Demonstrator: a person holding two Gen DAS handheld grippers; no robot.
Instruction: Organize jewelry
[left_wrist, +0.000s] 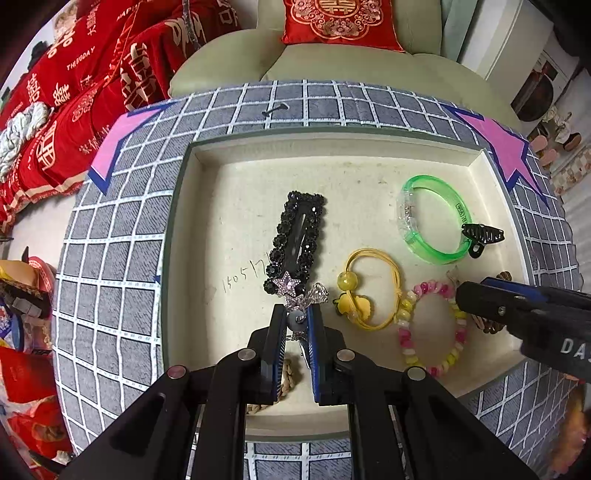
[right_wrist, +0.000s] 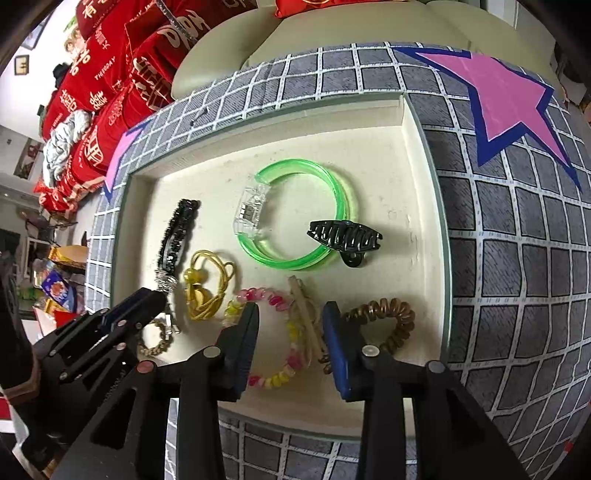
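Observation:
A cream tray (left_wrist: 207, 266) (right_wrist: 417, 221) holds the jewelry. My left gripper (left_wrist: 297, 314) is shut on a silver sparkly hair clip (left_wrist: 306, 297), next to a black beaded hair clip (left_wrist: 299, 236) with a pink star. My right gripper (right_wrist: 290, 314) is open, low over a pink and yellow bead bracelet (right_wrist: 277, 376) and a beige clip (right_wrist: 306, 317). A brown coil hair tie (right_wrist: 391, 321) lies by its right finger. A yellow hair tie (left_wrist: 369, 288), a green bangle (left_wrist: 432, 218) and a black claw clip (right_wrist: 345, 234) lie in the tray too.
The tray sits on a grey grid cloth (left_wrist: 110, 258) with pink stars (right_wrist: 506, 99). A woven bracelet (left_wrist: 284, 384) lies under my left gripper. A beige sofa (left_wrist: 332, 62) and red cushions (left_wrist: 92, 92) stand behind. Clutter (left_wrist: 22, 295) lies at the left.

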